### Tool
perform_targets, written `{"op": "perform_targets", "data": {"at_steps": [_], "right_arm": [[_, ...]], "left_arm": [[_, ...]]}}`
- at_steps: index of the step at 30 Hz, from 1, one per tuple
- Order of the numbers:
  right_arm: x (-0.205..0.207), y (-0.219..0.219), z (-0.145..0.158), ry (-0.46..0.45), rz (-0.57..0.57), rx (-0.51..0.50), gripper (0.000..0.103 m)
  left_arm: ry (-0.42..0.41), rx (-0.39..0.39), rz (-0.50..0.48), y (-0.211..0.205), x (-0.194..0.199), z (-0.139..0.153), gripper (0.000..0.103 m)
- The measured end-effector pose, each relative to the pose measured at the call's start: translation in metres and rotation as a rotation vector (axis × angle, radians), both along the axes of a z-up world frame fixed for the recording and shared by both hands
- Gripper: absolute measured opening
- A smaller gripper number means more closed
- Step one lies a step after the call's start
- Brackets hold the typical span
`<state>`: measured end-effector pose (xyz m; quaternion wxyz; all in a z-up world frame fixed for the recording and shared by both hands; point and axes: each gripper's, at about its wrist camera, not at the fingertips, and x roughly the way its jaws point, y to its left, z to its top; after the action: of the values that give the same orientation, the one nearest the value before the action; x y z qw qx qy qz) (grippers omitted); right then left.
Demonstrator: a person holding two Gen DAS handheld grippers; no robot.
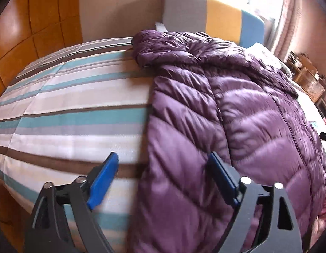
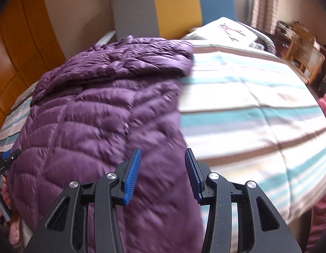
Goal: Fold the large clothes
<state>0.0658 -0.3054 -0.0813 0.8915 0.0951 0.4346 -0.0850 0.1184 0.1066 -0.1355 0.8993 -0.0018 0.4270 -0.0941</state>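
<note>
A purple quilted down jacket (image 1: pixel 236 109) (image 2: pixel 95 113) lies lengthwise on the striped bed cover (image 1: pixel 74 109) (image 2: pixel 247 109), its hood end toward the headboard. My left gripper (image 1: pixel 164 156) hangs open over the jacket's left edge, one blue pad above the cover and the other above the jacket. My right gripper (image 2: pixel 163 151) is open over the jacket's right edge near the hem, and its pads press on nothing. In the right wrist view the left gripper (image 2: pixel 7 160) shows at the far left edge, held by a hand.
A grey, yellow and blue headboard (image 2: pixel 175 8) and a pillow (image 2: pixel 228 31) are at the far end of the bed. Orange wooden wardrobe doors (image 1: pixel 36 21) stand on the left. Wicker furniture (image 2: pixel 304 52) stands on the right. Pink cloth (image 2: pixel 325 105) shows at the right edge.
</note>
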Motion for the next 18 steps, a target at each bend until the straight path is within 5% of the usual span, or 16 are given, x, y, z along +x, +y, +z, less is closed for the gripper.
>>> {"op": "perform_targets", "data": {"at_steps": [8, 18], "right_arm": [[-0.041, -0.01, -0.014, 0.017, -0.002, 0.069, 0.043], [-0.081, -0.021, -0.032, 0.042, -0.005, 0.251, 0.043]], "left_arm": [[0.029, -0.048, -0.029, 0.004, -0.018, 0.007, 0.067], [0.059, -0.064, -0.112, 0.005, -0.043, 0.006, 0.065]]}}
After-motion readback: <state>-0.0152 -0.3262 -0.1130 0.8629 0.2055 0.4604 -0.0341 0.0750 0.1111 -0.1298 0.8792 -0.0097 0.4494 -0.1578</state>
